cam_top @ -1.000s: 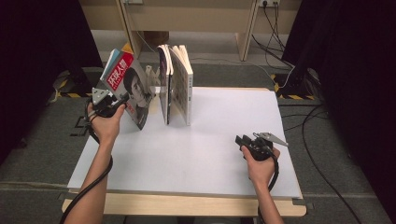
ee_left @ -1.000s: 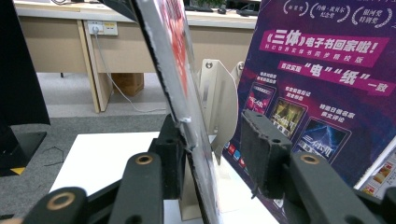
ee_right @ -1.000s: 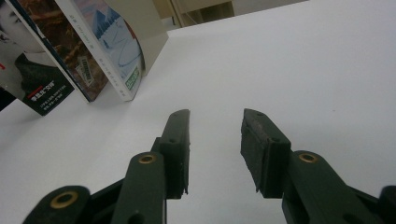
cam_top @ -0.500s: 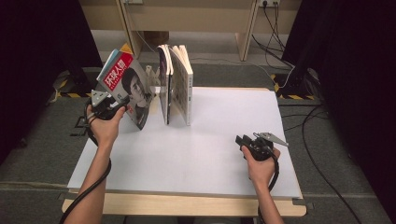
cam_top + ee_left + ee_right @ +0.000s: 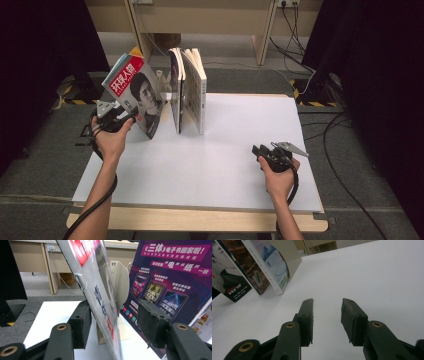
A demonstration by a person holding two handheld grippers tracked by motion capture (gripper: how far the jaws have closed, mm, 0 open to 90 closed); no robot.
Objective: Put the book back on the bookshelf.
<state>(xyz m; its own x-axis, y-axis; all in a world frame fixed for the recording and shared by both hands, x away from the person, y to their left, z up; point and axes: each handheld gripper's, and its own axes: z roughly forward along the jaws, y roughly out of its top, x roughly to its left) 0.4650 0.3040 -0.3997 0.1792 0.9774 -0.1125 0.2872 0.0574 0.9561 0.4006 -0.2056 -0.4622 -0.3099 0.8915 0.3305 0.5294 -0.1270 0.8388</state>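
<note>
High view: a white rectangular table (image 5: pixel 210 165) carries a glossy magazine with a red title band and a portrait on its cover (image 5: pixel 135 95), standing on its lower edge near the far left corner and tilted so that its top leans left, away from a row of upright books (image 5: pixel 189 90) just to its right. A beige metal bookend (image 5: pixel 122 287) stands between the magazine and the books.

Left claw (image 5: pixel 125 117): held at the magazine's lower left edge. In the left gripper view the magazine's (image 5: pixel 100 300) edge passes between the two black jaws; the left pad (image 5: pixel 80 325) lies against or very close to the cover, while the right pad stands clear of it with a gap. The jaws have just been opening, so the magazine sits between them without being clamped.

Right claw (image 5: pixel 260 151): resting low over bare table near the front right, well apart from the books. In the right gripper view its (image 5: pixel 327 320) jaws stand partly apart with nothing between them, pointing toward the row of books (image 5: pixel 267 267).
</note>
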